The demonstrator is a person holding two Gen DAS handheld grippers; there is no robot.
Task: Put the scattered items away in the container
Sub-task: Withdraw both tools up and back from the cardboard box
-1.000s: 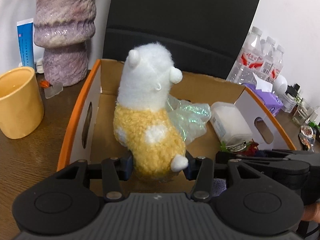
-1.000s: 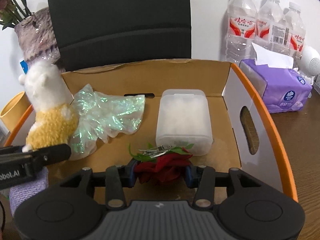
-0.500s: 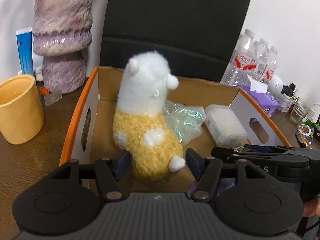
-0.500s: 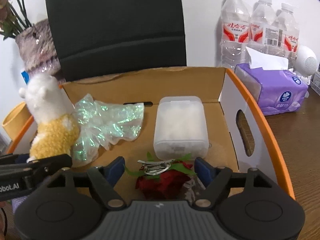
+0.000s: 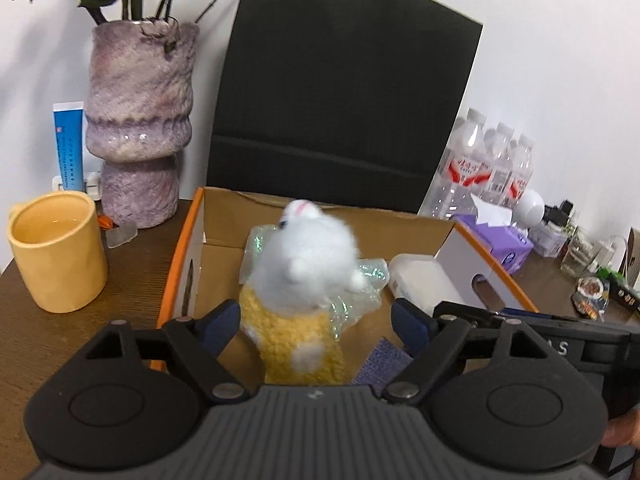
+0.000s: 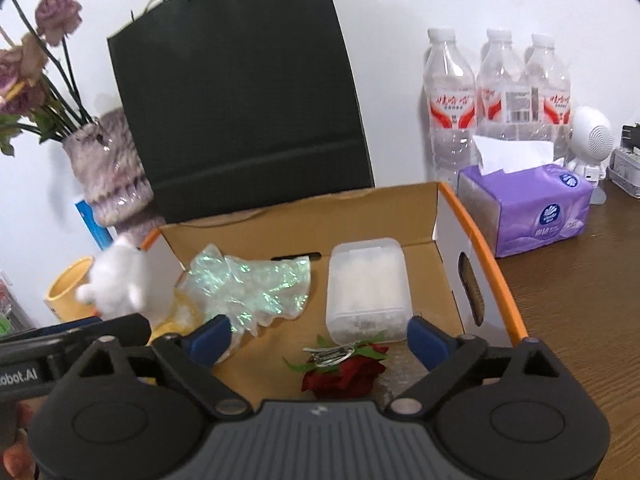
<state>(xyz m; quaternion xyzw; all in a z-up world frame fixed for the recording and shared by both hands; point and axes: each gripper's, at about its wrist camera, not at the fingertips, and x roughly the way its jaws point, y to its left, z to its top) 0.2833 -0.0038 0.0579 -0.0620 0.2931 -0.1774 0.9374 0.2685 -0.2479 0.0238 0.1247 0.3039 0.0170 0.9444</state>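
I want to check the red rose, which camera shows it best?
The right wrist view: the rose lies on the box floor between the opening jaws of the right gripper, untouched, a metal clip on top. The left wrist view does not show it.

I see a fluffy plush toy (image 5: 304,280), crinkly iridescent film (image 6: 256,284), a matt cardboard box (image 6: 480,240) and the table's wood-grain top (image 6: 580,300).

left gripper (image 5: 316,318) | black body, blue pads, silver screws || right gripper (image 6: 320,334) | same build
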